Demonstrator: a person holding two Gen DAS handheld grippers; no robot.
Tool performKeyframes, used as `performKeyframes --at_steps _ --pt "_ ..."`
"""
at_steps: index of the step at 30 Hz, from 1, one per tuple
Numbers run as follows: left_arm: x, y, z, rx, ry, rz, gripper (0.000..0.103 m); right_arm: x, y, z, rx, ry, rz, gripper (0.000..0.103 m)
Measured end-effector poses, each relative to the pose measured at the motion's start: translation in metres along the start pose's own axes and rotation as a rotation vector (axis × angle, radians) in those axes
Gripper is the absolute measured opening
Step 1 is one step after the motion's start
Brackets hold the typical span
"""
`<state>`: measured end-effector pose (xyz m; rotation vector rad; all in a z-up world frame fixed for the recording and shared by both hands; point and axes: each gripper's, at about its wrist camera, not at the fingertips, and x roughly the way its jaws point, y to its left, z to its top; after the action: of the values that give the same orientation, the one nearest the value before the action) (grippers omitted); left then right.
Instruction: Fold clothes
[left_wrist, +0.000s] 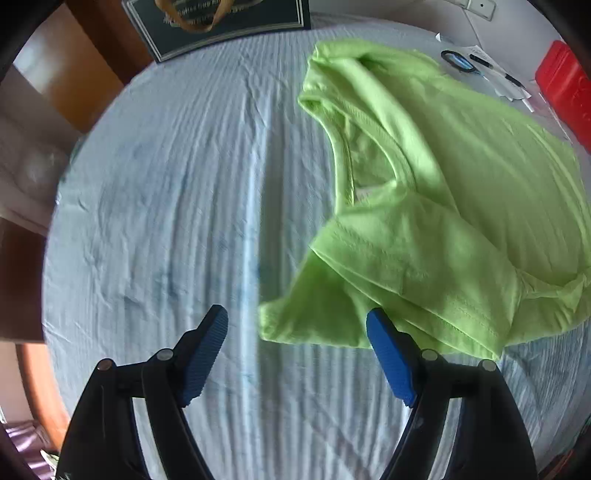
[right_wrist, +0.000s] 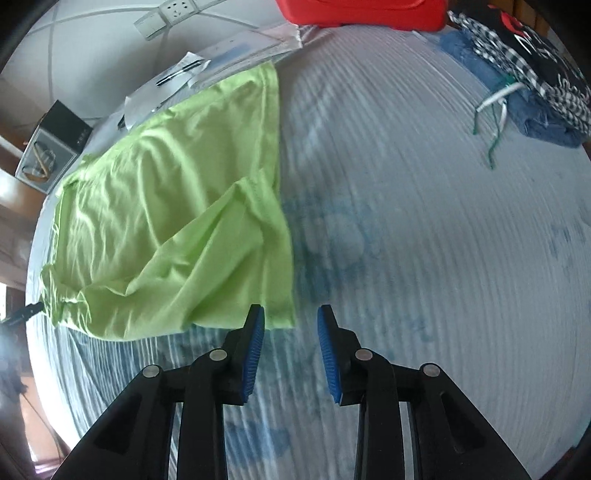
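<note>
A lime green T-shirt (left_wrist: 436, 192) lies rumpled on a pale blue striped cloth (left_wrist: 184, 206), collar toward the left wrist view's middle, one sleeve folded over near the front. My left gripper (left_wrist: 297, 314) is open above the cloth, its right finger at the sleeve's edge. In the right wrist view the same shirt (right_wrist: 170, 221) lies left, its bottom hem corner just ahead of my right gripper (right_wrist: 291, 314), which is open and empty above the cloth (right_wrist: 424, 240).
A red box (left_wrist: 565, 88) and papers with pens and scissors (left_wrist: 480, 70) lie beyond the shirt. A dark framed box (left_wrist: 218, 26) stands at the far edge. Folded clothes (right_wrist: 517, 74) are stacked at the right wrist view's far right. A wall socket (right_wrist: 177, 11) is behind.
</note>
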<state>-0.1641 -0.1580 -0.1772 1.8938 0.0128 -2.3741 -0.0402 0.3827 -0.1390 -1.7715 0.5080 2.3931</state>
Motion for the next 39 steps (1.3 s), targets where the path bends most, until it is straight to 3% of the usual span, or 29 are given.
performKeyframes --at_steps 2,4,5,6,10,12,15,18,19,23,25,29,31,36,39 --pt "0.002 0.003 0.001 -0.030 0.009 -0.012 0.077 0.005 0.007 0.000 -0.016 -0.005 -0.012 0.034" --pt "0.002 0.006 0.003 -0.062 0.016 -0.021 0.058 0.012 0.014 0.000 -0.038 -0.003 -0.024 0.034" --pt "0.002 0.008 0.004 -0.078 0.019 -0.026 0.028 0.014 0.021 0.000 -0.073 -0.012 -0.051 0.030" --pt "0.002 0.010 0.005 -0.094 0.023 -0.030 0.011 0.011 0.027 0.001 -0.104 -0.014 -0.076 0.008" --pt "-0.020 0.028 0.003 -0.158 0.003 -0.061 0.011 -0.009 0.045 0.002 -0.193 -0.016 -0.153 0.005" --pt "-0.022 0.034 -0.001 -0.162 0.021 -0.067 0.011 -0.028 0.037 0.002 -0.178 -0.029 -0.149 0.005" --pt "-0.001 0.032 -0.008 -0.135 0.079 -0.026 0.013 -0.014 0.011 0.001 -0.168 0.050 -0.277 0.005" --pt "0.000 0.033 -0.009 -0.141 0.087 -0.059 0.021 -0.005 -0.015 -0.006 -0.069 0.085 -0.270 0.006" --pt "-0.006 0.034 -0.009 -0.136 0.072 -0.067 0.025 -0.012 -0.013 -0.011 -0.062 0.060 -0.245 0.006" --pt "-0.034 0.034 -0.012 -0.102 -0.013 -0.085 0.064 -0.040 0.035 -0.020 -0.143 -0.032 -0.087 0.025" --pt "-0.041 0.034 -0.014 -0.085 -0.046 -0.078 0.070 -0.047 0.078 -0.022 -0.208 -0.073 0.025 0.026" --pt "-0.049 0.036 -0.020 -0.045 -0.102 -0.069 0.070 -0.041 0.163 -0.029 -0.353 -0.114 0.165 0.023" --pt "-0.035 0.039 -0.026 -0.006 -0.098 -0.069 0.061 -0.028 0.208 -0.037 -0.395 -0.104 0.214 0.021" --pt "0.002 0.042 -0.022 0.093 -0.056 -0.077 0.021 0.008 0.295 -0.056 -0.443 -0.075 0.273 0.021" --pt "0.010 0.044 -0.020 0.145 -0.040 -0.105 0.019 0.026 0.337 -0.067 -0.479 -0.063 0.280 0.025"
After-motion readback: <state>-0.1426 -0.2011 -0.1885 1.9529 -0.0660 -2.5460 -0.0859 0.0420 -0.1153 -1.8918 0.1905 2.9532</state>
